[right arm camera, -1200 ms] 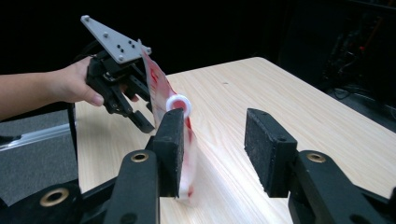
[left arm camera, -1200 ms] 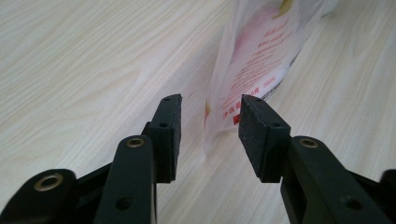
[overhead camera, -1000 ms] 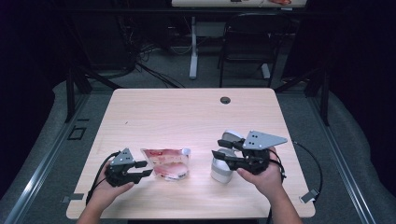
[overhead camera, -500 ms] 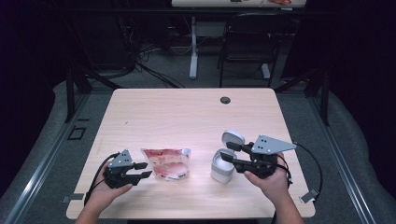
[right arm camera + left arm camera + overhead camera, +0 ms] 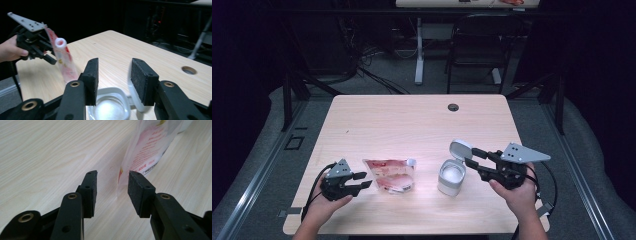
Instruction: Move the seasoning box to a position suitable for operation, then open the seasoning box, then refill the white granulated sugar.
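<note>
You have one pouch point(image 5: 391, 174), one white container point(image 5: 451, 177) with its flip lid point(image 5: 460, 148) up, and two grippers on one table point(image 5: 412, 125). The pouch lies near the front edge, left of centre; the container stands just to its right. Your left gripper point(image 5: 365, 180) is spread, the pouch edge just ahead of its pads. Your right gripper point(image 5: 472, 159) is spread beside the lid, gripping nothing. The pouch print is too blurred to read; the container's front is cut off in the right gripper view.

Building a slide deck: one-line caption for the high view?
Open left gripper beside a refill pouch; open right gripper by an open-lidded white container.
</note>
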Tool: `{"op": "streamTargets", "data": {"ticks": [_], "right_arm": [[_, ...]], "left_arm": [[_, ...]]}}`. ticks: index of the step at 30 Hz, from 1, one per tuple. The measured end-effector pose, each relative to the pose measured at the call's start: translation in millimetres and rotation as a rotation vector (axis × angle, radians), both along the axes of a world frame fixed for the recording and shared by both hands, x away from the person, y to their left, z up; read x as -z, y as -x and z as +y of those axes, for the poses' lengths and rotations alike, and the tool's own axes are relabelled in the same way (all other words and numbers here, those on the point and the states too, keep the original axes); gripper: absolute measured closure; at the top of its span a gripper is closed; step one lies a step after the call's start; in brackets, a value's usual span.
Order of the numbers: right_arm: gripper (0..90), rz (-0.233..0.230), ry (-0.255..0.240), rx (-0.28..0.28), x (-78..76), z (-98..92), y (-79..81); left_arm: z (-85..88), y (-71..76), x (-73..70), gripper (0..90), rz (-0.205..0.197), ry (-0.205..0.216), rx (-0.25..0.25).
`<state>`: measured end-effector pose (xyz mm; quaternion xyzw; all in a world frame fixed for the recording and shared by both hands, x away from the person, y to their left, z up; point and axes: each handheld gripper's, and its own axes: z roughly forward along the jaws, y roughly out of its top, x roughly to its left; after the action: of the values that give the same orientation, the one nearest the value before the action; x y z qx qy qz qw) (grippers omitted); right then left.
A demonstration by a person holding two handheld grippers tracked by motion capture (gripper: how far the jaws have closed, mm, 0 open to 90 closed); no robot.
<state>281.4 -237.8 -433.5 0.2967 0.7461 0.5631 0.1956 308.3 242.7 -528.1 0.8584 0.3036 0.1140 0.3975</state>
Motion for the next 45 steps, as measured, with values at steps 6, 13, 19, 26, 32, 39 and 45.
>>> {"op": "streamTargets", "data": {"ticks": [6, 13, 19, 26, 32, 39, 45], "right_arm": [[62.4, 0.004, -0.005, 0.062, -1.6, -17.2, -0.5], [65.8, 0.031, -0.025, 0.146, 5.8, -30.7, -4.9], [67.8, 0.059, -0.021, 0.172, 12.1, -34.8, -8.7], [69.8, 0.07, -0.016, 0.187, 18.6, -35.8, -13.1], [75.0, 0.09, 0.004, 0.221, 26.2, -39.9, -18.1], [77.3, 0.112, 0.042, 0.252, 37.0, -39.1, -26.8], [79.4, 0.13, 0.073, 0.27, 44.7, -36.5, -31.2]], "left_arm": [[1.4, 0.6, 1.1, 59.6, 0.0, -0.006, -0.01], [1.6, 0.3, 3.4, 59.7, 0.014, -0.014, -0.011], [-0.1, 0.2, 5.2, 59.8, 0.017, -0.015, -0.013], [1.7, 0.3, 5.2, 59.8, 0.014, -0.011, -0.019], [4.1, 3.1, 5.1, 59.8, 0.012, -0.014, -0.025], [6.4, 4.2, 6.1, 59.7, 0.012, -0.022, -0.034], [5.9, 4.9, 6.7, 59.7, 0.011, -0.027, -0.035]]}}
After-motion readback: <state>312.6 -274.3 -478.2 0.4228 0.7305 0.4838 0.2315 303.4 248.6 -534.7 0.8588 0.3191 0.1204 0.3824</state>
